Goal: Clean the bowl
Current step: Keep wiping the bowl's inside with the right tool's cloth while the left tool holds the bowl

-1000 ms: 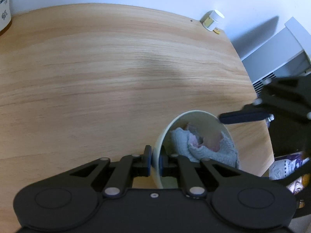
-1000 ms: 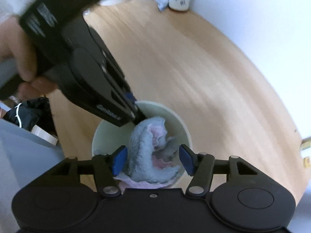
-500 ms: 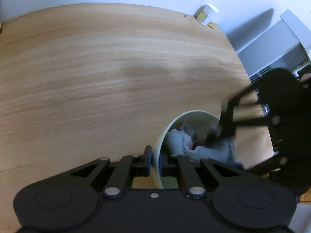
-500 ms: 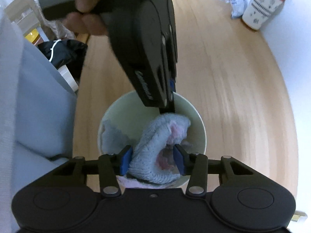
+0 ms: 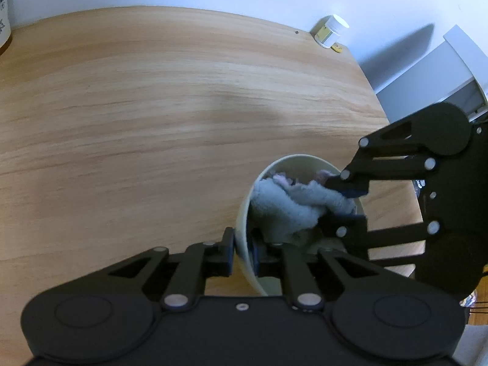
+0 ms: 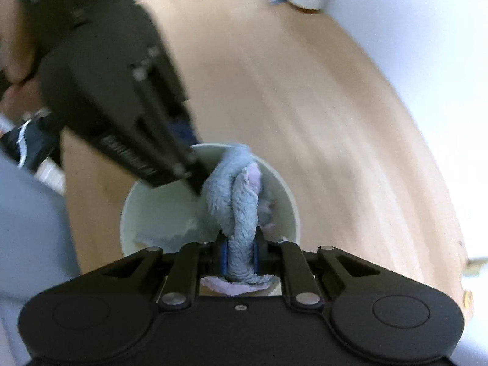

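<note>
Cloth [image 6: 241,210] fills bowl [image 6: 158,213]; small jar [image 5: 331,32] stands well apart.

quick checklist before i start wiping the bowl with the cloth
1. Right tongs shut on the cloth: ok, the blue pads pinch a fold of it.
2. Left tongs shut on the bowl rim: ok, one pad sits outside the wall and one inside.
3. Cloth inside the bowl: ok, most of it is bunched within; a pinkish edge shows at the near rim.
4. Bowl resting on the table: cannot tell, its base is hidden.
5. Room between the two tongs: not ok, they sit close together over the bowl.
6. Dirt left in the bowl: cannot tell, the cloth covers much of the inside.
</note>
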`<act>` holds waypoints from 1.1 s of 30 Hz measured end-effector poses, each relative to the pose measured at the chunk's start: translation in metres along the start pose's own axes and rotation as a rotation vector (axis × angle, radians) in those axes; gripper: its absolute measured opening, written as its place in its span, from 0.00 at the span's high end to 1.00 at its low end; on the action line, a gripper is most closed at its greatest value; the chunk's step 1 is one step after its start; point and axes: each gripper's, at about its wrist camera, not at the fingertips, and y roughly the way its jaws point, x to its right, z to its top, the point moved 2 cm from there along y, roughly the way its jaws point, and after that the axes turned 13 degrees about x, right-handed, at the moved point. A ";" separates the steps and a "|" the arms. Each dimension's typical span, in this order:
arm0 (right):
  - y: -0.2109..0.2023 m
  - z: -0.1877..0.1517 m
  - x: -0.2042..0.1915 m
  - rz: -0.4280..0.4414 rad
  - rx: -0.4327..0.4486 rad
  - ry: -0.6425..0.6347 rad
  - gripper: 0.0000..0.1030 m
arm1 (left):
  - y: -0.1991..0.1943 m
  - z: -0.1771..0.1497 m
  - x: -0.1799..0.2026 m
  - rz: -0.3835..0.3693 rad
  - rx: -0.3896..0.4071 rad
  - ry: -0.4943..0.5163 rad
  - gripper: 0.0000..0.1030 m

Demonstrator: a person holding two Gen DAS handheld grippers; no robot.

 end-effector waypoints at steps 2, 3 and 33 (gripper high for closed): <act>0.004 -0.003 -0.005 0.029 -0.020 0.032 0.85 | 0.000 0.000 0.000 0.019 0.015 -0.008 0.93; 0.001 -0.006 -0.007 0.036 -0.020 0.034 0.84 | 0.000 0.001 0.000 0.034 0.022 -0.011 0.94; 0.013 0.010 -0.016 0.063 -0.108 0.092 0.84 | 0.007 0.001 0.013 0.072 0.005 0.031 0.94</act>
